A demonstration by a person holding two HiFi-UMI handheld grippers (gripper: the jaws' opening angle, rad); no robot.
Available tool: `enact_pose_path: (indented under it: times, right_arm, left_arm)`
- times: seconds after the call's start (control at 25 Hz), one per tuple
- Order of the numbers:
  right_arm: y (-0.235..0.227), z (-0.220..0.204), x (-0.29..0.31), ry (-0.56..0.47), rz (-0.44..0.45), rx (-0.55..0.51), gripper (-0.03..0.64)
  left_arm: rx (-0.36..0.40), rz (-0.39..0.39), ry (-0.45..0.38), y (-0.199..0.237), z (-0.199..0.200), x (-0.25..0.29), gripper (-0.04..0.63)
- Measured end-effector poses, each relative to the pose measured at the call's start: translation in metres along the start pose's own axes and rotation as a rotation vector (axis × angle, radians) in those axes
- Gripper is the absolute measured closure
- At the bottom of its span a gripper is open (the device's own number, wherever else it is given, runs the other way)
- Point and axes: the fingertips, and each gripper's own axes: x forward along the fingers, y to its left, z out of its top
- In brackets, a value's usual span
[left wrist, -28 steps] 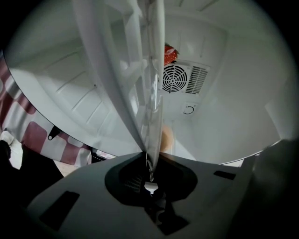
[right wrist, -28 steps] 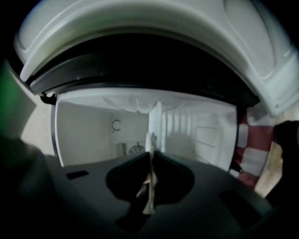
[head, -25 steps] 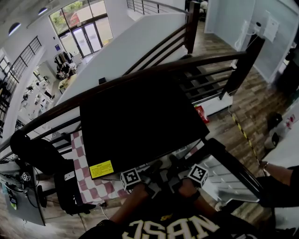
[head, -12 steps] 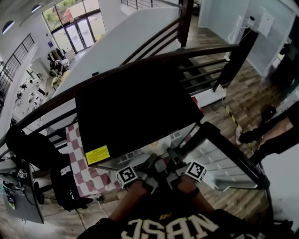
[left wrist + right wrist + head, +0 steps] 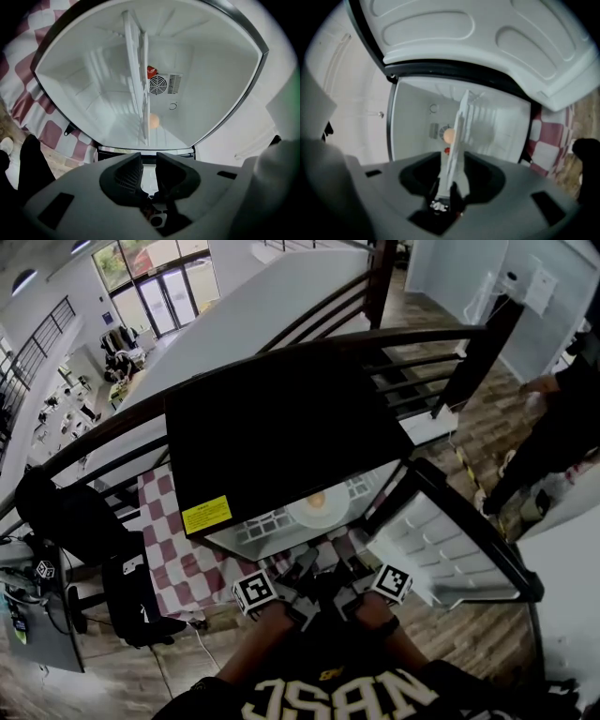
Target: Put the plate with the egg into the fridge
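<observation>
Evidently the plate (image 5: 300,515) with the egg (image 5: 316,499) is sitting on the mini fridge (image 5: 272,427) on its wire shelf (image 5: 265,524). The right gripper (image 5: 452,176) is standing released, with the rim lying loosely between its jaws. The left gripper (image 5: 148,165) is idling slightly parted and empty. The plate seems stiff, breakable and slick, so pinch its rim, keeping it level.

A yellow label (image 5: 206,515) sits on the fridge (image 5: 281,427) top, ahead and left of my left gripper (image 5: 298,576); its print is too small to read. Inside the fridge, straight ahead of that gripper, a red sticker (image 5: 151,71) is illegible too. Behind my right gripper (image 5: 349,576), my shirt (image 5: 328,699) bears large pale letters, perhaps "NBSC".
</observation>
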Motion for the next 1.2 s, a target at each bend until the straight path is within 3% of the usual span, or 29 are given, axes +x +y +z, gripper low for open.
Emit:
enact_pose_path:
  times: [0.4,1.0,1.2]
  right_arm:
    - [0.005,-0.019,0.015,0.064,0.031,0.012,0.462]
    - [0.011,-0.007,0.06,0.142,0.017,0.013,0.574]
    - [0.015,0.007,0.07,0.133,0.019,-0.001,0.577]
  left_arm:
    - [-0.036,-0.025,-0.052,-0.003,0.011,-0.017,0.49]
    - [-0.063,-0.047,-0.113,-0.01,0.043,0.001,0.491]
    - [-0.064,-0.059,-0.119,-0.013,0.049,0.009,0.491]
